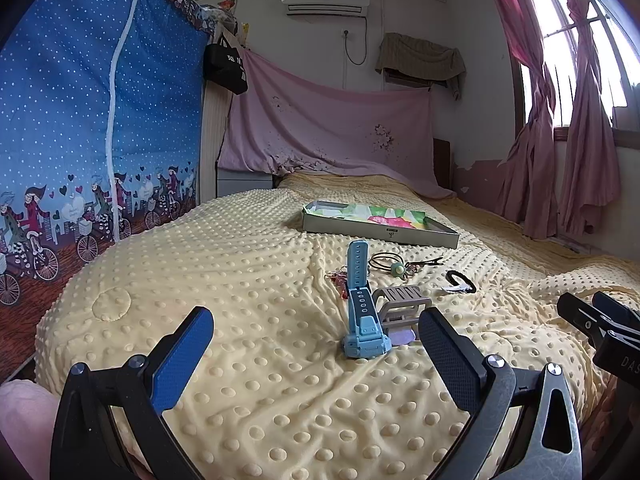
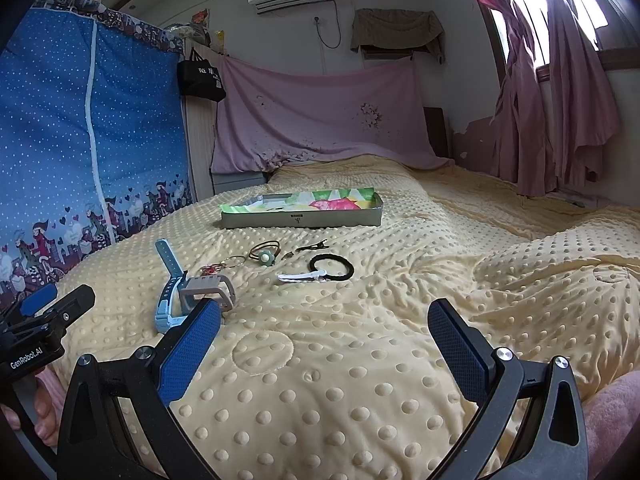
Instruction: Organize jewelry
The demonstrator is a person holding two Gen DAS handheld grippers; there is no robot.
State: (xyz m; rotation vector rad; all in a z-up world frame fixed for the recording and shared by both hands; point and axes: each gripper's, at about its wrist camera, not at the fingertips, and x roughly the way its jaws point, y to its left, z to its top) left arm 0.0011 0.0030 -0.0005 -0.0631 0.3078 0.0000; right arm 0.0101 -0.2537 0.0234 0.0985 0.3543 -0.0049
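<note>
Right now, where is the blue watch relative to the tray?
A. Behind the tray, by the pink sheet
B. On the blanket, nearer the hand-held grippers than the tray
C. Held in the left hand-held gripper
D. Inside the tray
B: the blue watch lies on the blanket, well short of the tray, with both hand-held grippers open and empty.

Left gripper [image 1: 316, 344] spread wide over the bed [image 1: 240, 280]

A blue watch [image 1: 362, 308] lies between its fingers, touching a grey clip [image 1: 402, 304]; beyond, hair ties [image 1: 460, 280] and a tray [image 1: 380, 228].
</note>
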